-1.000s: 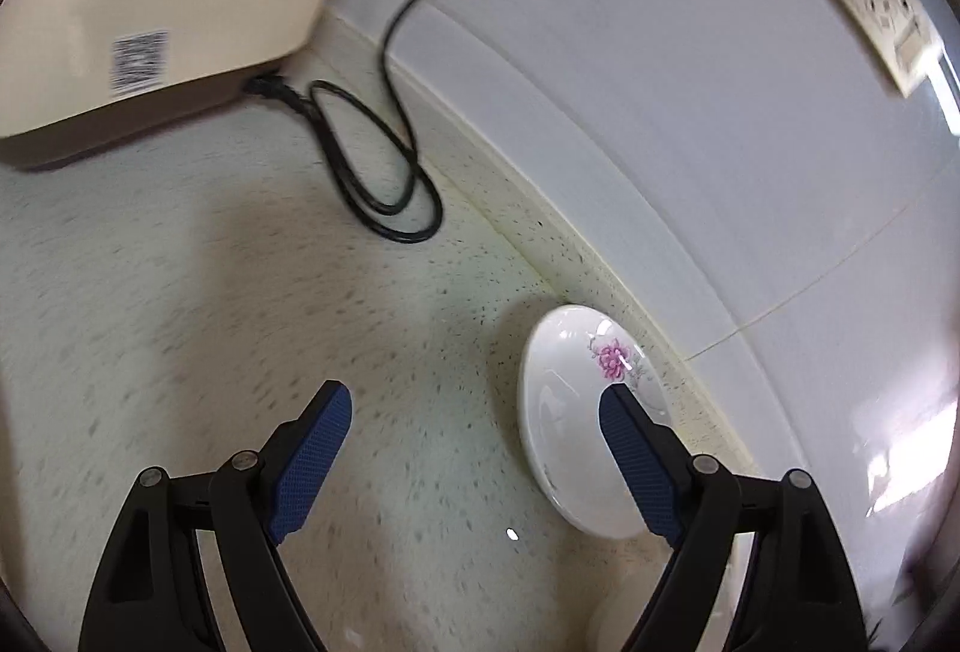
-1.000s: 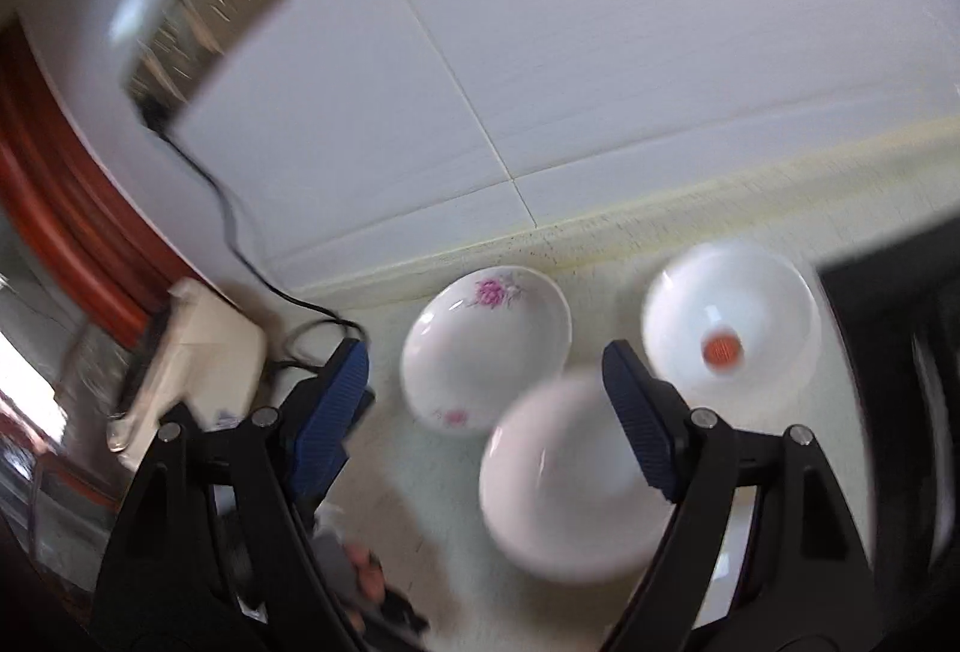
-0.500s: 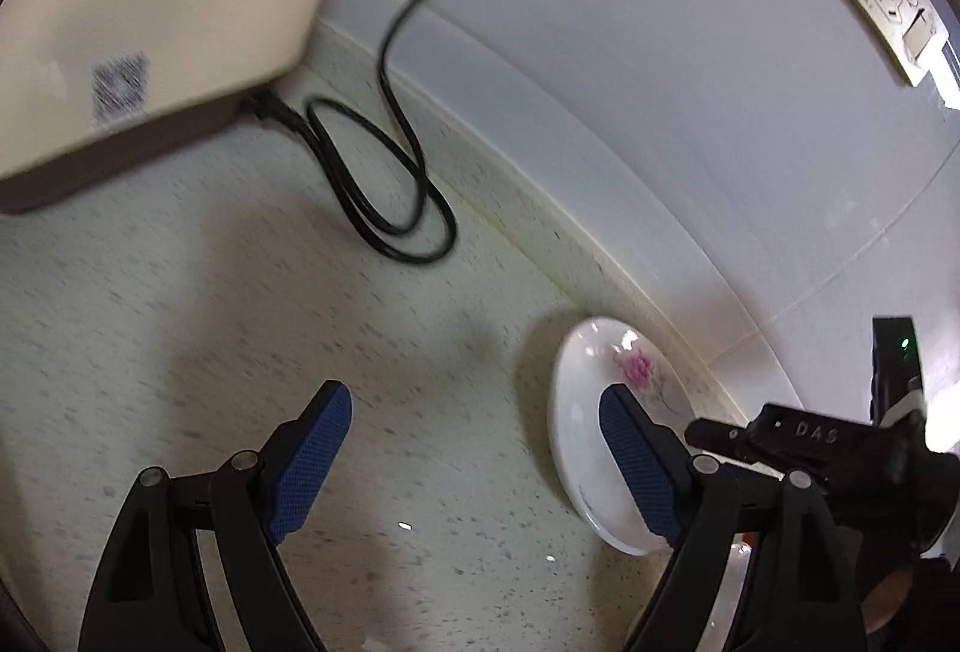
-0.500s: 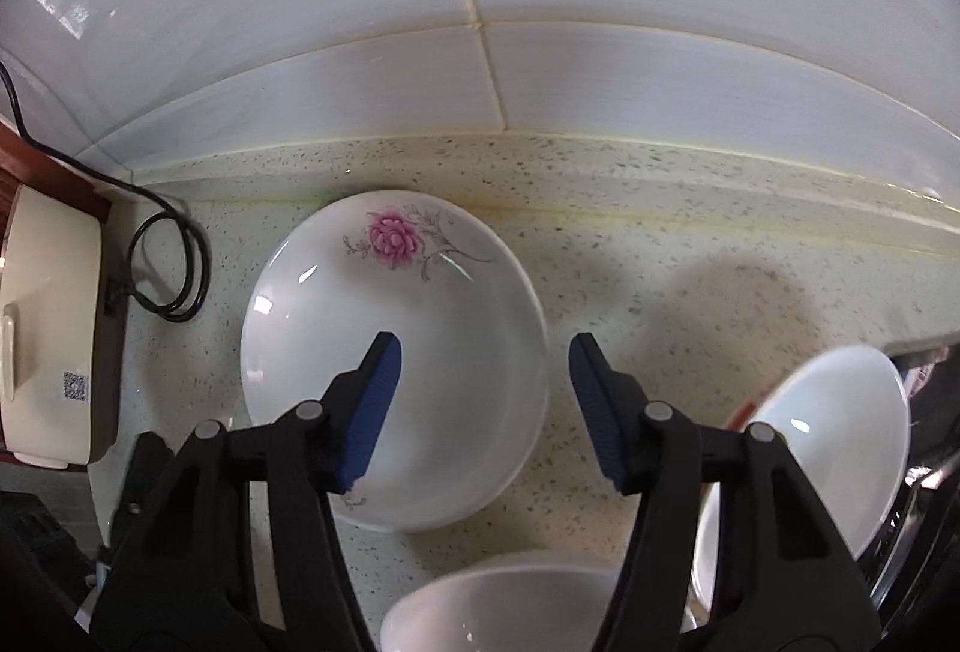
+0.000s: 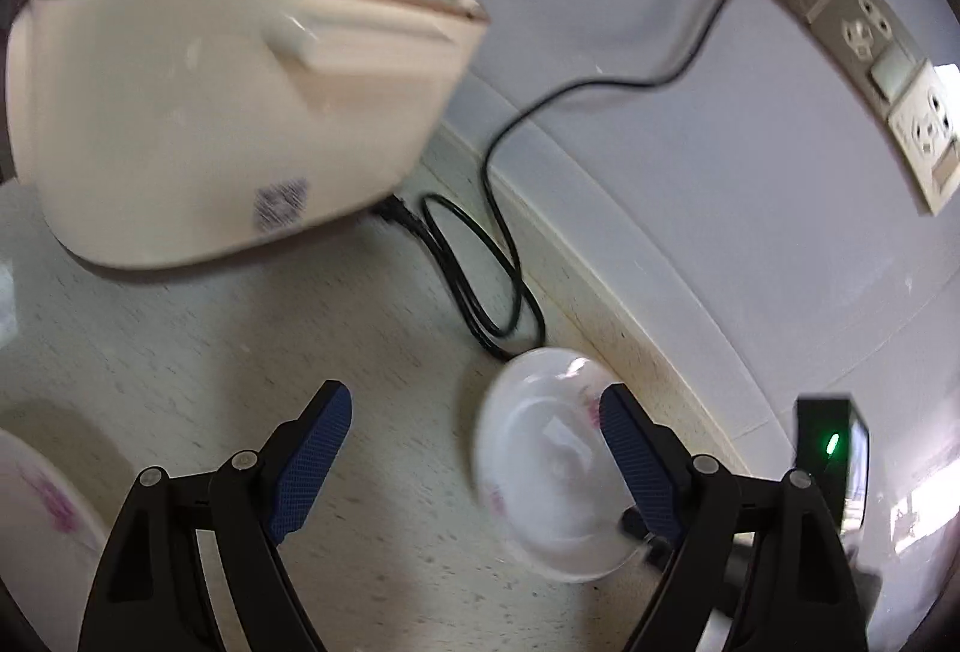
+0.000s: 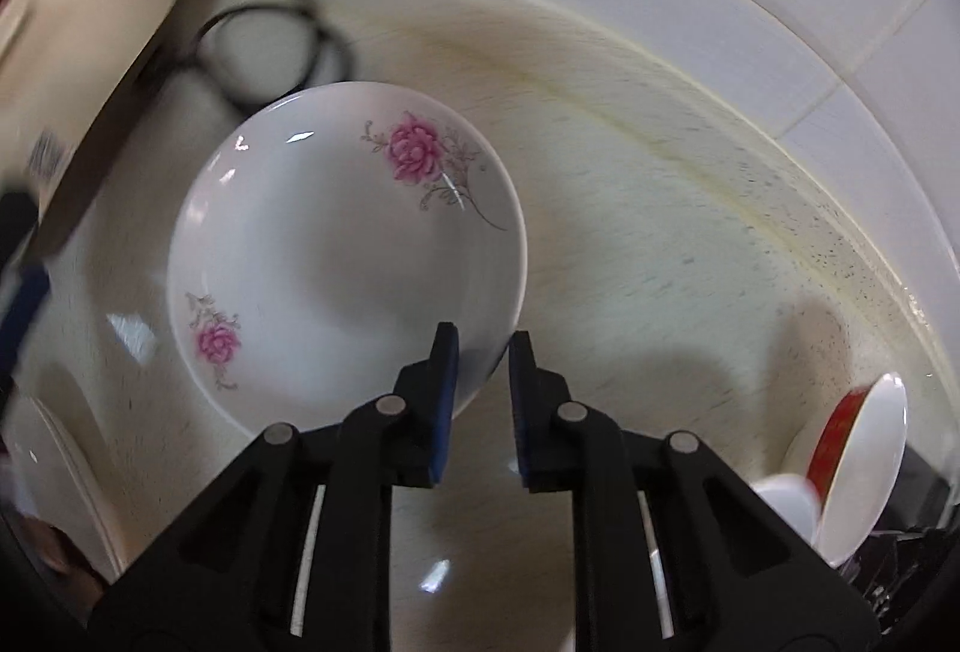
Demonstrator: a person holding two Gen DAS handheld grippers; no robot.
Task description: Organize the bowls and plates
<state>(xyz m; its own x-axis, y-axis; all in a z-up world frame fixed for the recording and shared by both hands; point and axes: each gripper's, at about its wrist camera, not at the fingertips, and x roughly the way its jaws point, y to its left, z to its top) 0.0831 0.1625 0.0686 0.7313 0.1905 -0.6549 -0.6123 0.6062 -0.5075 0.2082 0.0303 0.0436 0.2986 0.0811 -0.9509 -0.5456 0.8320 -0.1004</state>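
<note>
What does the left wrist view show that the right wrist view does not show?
Only the left wrist view shows the wall sockets, the green light on the cream appliance, and the left gripper, open and empty. Only the right wrist view shows the right gripper shut on the rim of the flowered plate, and the white bowls at right. Both show this plate, the appliance and the black cord.

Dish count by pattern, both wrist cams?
Floral: 2, the floral plate with the right gripper on its rim, and a second floral dish at the left edge.
White with red: 1, the red-marked bowl.
Plain white: 1, the plain white dish, partly hidden.
Total: 4
</note>
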